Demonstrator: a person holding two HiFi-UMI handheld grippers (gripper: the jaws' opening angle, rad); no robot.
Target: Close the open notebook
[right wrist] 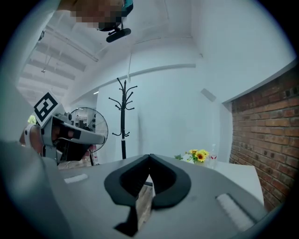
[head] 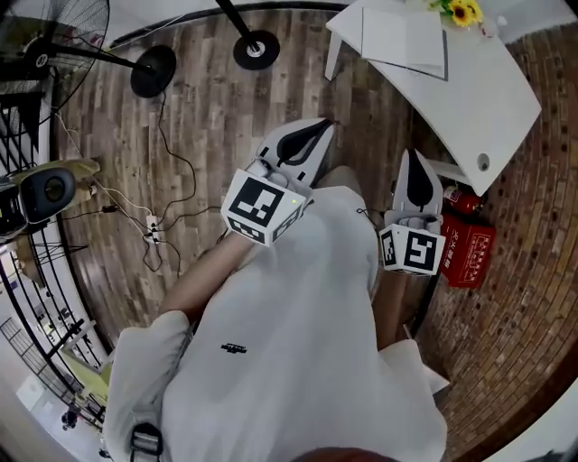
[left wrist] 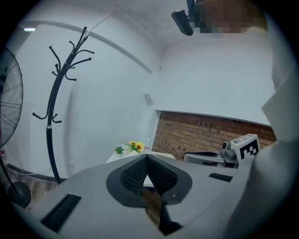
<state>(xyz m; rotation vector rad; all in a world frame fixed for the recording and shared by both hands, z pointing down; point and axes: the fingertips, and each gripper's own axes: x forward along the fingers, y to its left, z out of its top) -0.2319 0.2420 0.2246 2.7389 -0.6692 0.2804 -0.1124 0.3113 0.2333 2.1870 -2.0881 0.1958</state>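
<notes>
**Task not begun: notebook open on the far table, both grippers empty.**

The white table [head: 488, 99] stands at the far right. On it the notebook [head: 402, 38] lies with its white pages spread flat and untouched, so we judge that the whole closing step remains. We hold the left gripper [head: 321, 129] and the right gripper [head: 413, 162] well short of the table, each with its jaws fully together and nothing between them. Near the table's base, at the right, a red box [head: 470, 248] sits on the brick floor, and we cannot make out its contents. The yellow flowers [head: 462, 11] stand at the table's far edge. The vessel that holds them is too small to identify.
</notes>
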